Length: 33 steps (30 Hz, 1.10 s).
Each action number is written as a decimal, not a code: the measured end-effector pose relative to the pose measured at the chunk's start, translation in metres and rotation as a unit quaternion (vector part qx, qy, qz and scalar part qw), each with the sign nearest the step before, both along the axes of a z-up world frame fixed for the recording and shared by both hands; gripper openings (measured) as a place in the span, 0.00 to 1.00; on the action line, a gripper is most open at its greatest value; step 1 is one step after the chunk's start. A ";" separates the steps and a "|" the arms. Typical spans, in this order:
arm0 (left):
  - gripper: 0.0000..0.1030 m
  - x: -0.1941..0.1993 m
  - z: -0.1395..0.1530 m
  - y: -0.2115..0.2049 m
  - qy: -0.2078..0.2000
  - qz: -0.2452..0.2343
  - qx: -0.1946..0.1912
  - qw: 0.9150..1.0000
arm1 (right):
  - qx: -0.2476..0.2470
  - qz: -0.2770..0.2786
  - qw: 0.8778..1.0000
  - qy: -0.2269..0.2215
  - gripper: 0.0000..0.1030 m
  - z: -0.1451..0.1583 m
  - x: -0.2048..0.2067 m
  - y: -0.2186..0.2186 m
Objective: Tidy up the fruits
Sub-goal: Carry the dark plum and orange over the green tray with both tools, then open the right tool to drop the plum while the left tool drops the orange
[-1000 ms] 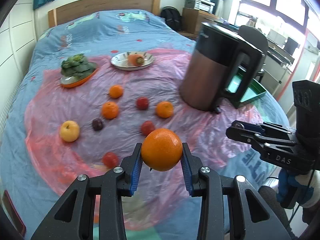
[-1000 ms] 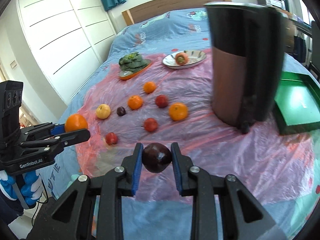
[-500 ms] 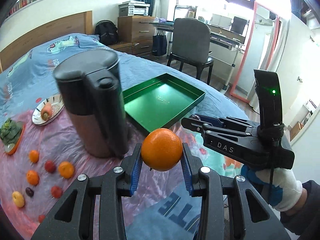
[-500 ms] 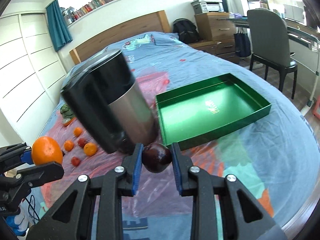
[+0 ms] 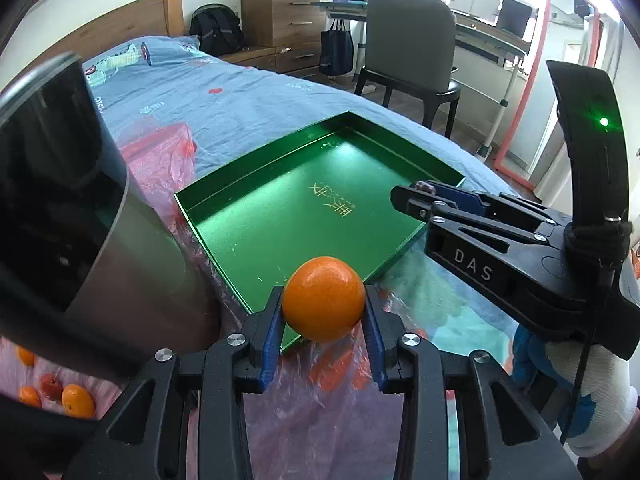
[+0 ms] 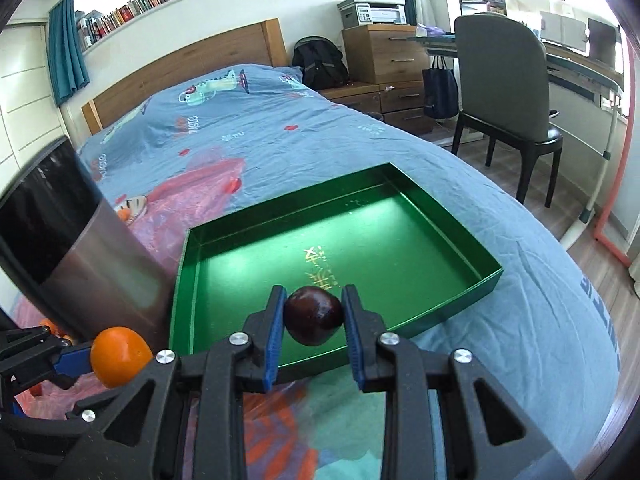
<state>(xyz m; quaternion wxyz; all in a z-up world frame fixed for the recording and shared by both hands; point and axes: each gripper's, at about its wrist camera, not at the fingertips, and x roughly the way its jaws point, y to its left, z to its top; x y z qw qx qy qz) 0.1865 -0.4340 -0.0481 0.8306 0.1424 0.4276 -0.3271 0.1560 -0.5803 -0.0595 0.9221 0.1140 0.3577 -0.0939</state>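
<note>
Now carry on: left gripper point(image 5: 323, 312) clamps the orange point(image 5: 323, 298), right gripper point(image 6: 313, 316) the plum point(image 6: 313, 315); lower both into the green tray point(image 6: 400, 216) at mid-frame.

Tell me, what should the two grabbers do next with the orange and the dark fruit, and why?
Probably carry both fruits forward over the green tray and lower them in. The left gripper clamps the orange, the right gripper the dark fruit, both near the empty tray's front rim.

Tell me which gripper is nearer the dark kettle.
Left. The left gripper, holding the orange, sits close beside the kettle; the right gripper, holding the dark plum, is farther off, by the green tray.
</note>
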 end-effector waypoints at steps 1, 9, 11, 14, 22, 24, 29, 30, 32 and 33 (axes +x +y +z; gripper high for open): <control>0.31 0.005 -0.006 -0.004 0.003 0.003 0.005 1.000 | -0.007 -0.001 1.000 0.008 0.00 -0.005 0.006 -0.004; 0.31 0.029 -0.045 -0.022 0.023 0.021 0.045 0.999 | -0.048 0.000 0.997 0.068 0.00 -0.042 0.041 -0.023; 0.32 0.030 -0.050 -0.022 0.029 0.026 0.050 0.998 | -0.055 0.006 0.996 0.076 0.00 -0.048 0.044 -0.022; 0.32 0.035 -0.054 -0.022 0.042 0.031 0.050 0.997 | -0.058 0.006 0.995 0.083 0.00 -0.051 0.045 -0.021; 0.38 0.035 -0.051 -0.020 0.047 0.037 0.045 0.997 | -0.066 0.005 0.994 0.093 0.05 -0.048 0.043 -0.021; 0.50 0.031 -0.044 -0.018 0.032 0.038 0.041 0.998 | -0.066 0.006 0.995 0.081 0.47 -0.038 0.037 -0.021; 0.52 0.007 -0.027 -0.011 0.016 0.028 0.028 0.999 | -0.072 0.004 0.996 0.059 0.70 -0.011 0.014 -0.019; 0.52 0.000 -0.022 -0.008 0.012 0.022 0.026 0.999 | -0.072 0.003 0.996 0.056 0.70 -0.005 0.008 -0.018; 0.52 -0.019 -0.012 -0.001 0.003 0.007 0.023 1.000 | -0.072 0.005 0.996 0.048 0.70 0.005 -0.007 -0.014; 0.52 -0.027 -0.008 0.003 0.000 0.002 0.021 1.000 | -0.071 0.006 0.996 0.045 0.70 0.010 -0.016 -0.010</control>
